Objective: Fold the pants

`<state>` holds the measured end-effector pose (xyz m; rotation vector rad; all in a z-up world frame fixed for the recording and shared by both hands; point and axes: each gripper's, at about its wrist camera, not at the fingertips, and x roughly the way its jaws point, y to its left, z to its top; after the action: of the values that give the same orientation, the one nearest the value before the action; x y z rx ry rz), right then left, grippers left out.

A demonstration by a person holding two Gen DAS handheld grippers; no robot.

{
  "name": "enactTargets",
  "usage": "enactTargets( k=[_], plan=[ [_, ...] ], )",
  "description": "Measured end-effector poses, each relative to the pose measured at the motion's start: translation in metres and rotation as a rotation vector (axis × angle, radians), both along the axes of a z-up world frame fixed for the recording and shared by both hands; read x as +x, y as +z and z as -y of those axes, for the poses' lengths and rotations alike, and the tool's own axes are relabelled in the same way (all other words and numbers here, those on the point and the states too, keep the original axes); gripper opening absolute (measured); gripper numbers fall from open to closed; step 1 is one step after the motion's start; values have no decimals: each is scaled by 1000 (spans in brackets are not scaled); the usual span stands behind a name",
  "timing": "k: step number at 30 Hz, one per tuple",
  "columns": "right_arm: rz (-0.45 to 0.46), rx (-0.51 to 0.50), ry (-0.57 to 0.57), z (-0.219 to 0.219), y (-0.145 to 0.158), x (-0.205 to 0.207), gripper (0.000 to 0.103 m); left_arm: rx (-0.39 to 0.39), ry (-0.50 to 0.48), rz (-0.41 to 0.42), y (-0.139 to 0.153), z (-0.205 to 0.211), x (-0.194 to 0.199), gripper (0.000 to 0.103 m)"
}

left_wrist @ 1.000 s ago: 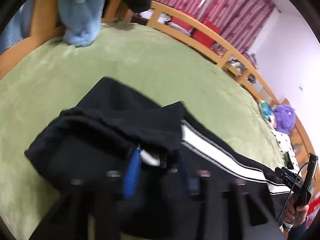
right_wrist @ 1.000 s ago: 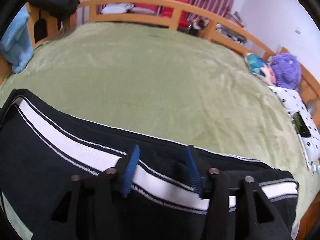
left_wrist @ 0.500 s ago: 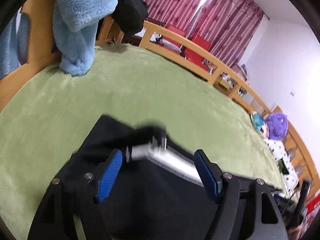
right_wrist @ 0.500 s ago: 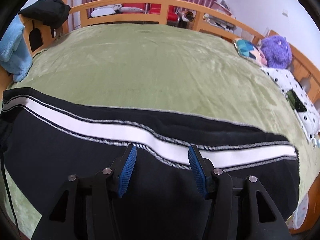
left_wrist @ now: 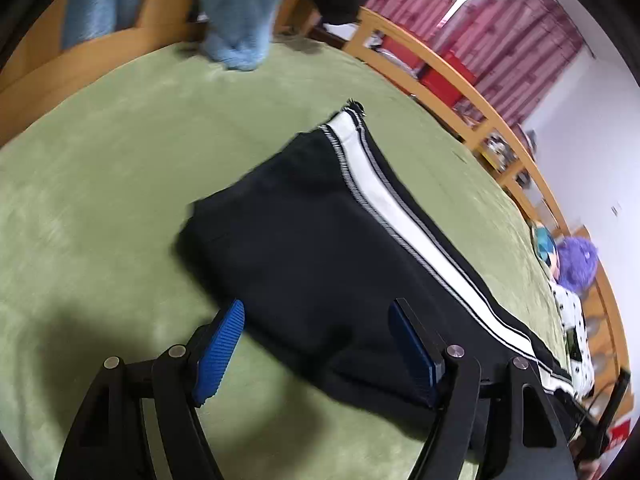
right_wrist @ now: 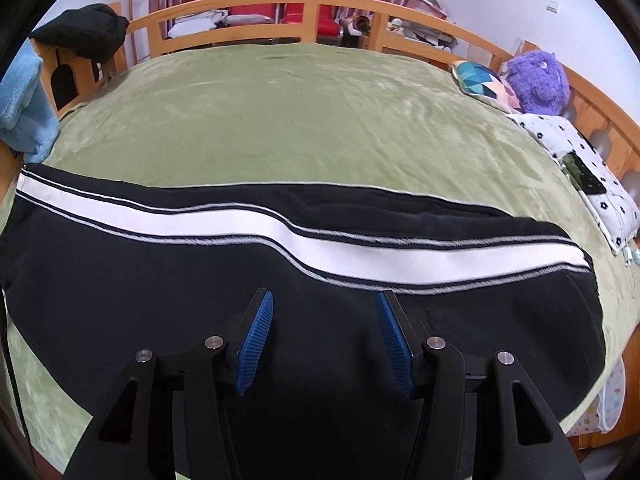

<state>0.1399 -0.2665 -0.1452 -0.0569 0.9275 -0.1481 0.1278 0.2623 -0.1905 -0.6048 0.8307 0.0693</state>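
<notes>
My left gripper (left_wrist: 316,344) has let go. A second ago its blue pads were pinched on a bunched fold of the black track pants (left_wrist: 320,248); now the jaws stand wide apart with nothing between them, hovering just over the near edge of the cloth. The bunch it carried is down: the pants lie flat on the green blanket (left_wrist: 120,160), end hem toward the bed's far rail (left_wrist: 440,64), white side stripe (left_wrist: 400,216) running along the far edge of the stack.

My right gripper (right_wrist: 325,336) hangs above the black cloth with its jaws parted and no fabric pressed between the pads. From this side the pants (right_wrist: 200,280) stretch across the near edge of the bed, stripe (right_wrist: 240,226) along the top; a second ago the gripper sat lower, over the stripe itself, so it has drawn back.

Reading: one fold is laid and both tools are free. The garment looks doubled lengthwise, legs stacked, though I cannot see the layers cleanly. A crosswise fold probably remains.

Clutter well apart: blue towel (left_wrist: 240,20) at the far-left corner, purple plush toy (right_wrist: 536,80) at the right edge.
</notes>
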Motion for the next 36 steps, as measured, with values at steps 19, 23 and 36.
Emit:
enactTargets(
  k=[19,23,36],
  plan=[
    [-36,172,-285,125,-35,-69,61,-100,200,-40,-37,-45,31,71],
    [-33,165,-289,127,-35,-69,61,-57,222,-34,-35,-45,41,20],
    [62,240,-358,174,-27,-99,61,3,229,-128,-28,-68,-11,29]
  ],
)
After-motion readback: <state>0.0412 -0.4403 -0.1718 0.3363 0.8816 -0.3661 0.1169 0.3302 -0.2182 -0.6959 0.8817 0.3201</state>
